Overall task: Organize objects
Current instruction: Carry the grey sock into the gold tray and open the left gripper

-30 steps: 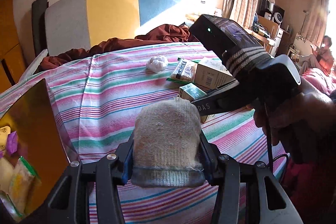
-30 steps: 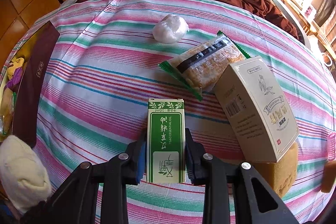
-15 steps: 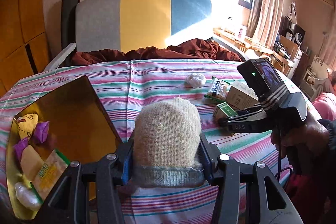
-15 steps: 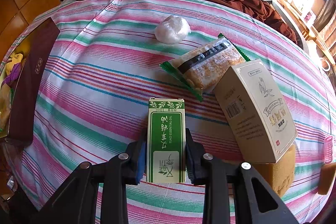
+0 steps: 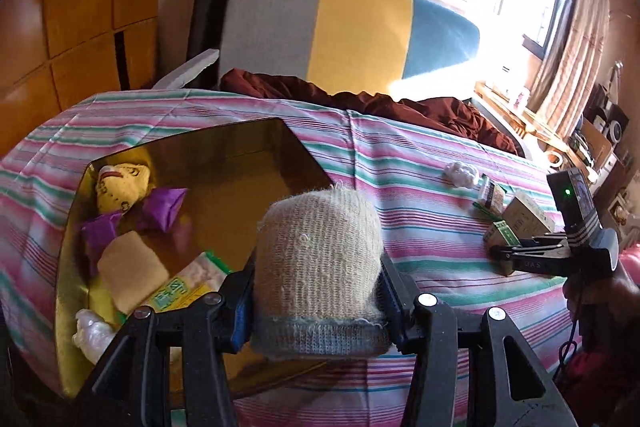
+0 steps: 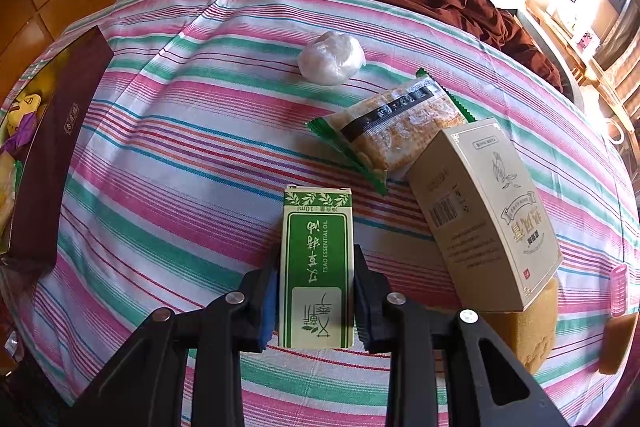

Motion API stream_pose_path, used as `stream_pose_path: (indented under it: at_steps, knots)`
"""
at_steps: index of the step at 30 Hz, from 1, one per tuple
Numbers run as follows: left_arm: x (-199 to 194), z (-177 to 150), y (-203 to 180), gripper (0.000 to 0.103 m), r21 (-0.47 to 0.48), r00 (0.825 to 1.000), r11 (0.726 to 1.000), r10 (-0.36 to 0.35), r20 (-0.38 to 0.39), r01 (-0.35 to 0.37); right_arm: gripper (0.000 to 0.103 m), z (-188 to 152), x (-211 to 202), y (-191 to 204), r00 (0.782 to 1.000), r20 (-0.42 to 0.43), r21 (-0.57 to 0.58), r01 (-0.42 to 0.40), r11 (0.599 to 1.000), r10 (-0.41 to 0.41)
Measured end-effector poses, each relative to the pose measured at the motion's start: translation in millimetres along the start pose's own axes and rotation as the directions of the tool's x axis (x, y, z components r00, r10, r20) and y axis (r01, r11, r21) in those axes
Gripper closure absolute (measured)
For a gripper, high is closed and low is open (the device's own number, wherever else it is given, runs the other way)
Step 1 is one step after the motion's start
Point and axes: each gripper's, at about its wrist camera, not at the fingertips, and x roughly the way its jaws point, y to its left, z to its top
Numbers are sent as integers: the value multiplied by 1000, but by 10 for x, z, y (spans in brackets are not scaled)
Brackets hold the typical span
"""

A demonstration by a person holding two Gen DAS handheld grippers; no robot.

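The left gripper (image 5: 318,291) has its fingers clenched on a soft, light knitted sock roll (image 5: 318,267) that squashes safely at mid-body, while the right gripper (image 6: 316,301) pinches the stiff, light green essential-oil box (image 6: 317,267) by its long sides, near the bed's front edge.

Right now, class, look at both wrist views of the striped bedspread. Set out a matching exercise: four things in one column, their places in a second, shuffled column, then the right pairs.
Things
1. knitted sock
2. green essential-oil box
3. purple wrapper
4. white plastic ball

Places
A. inside the gold tray
B. between the right tool's pads
C. loose on the bedspread, beyond the snack packet
D. between the left tool's pads

Pairs: 1-D, 2-B, 3-A, 4-C
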Motion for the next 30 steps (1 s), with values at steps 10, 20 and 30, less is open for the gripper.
stream_pose_path:
  at_steps: [10, 20, 30]
  knots:
    - [-248, 44, 1338, 51, -296, 987, 942, 161, -11, -157, 73, -6, -2, -2, 1000, 1, -16, 18, 1000, -18]
    - [120, 247, 1537, 50, -303, 976, 928, 214, -44, -217, 72, 51, 46, 3, 1000, 3, -20, 19, 1000, -19]
    - [482, 470, 1572, 39, -245, 968, 937, 240, -70, -250, 72, 79, 84, -2, 1000, 6, -26, 26, 999, -26]
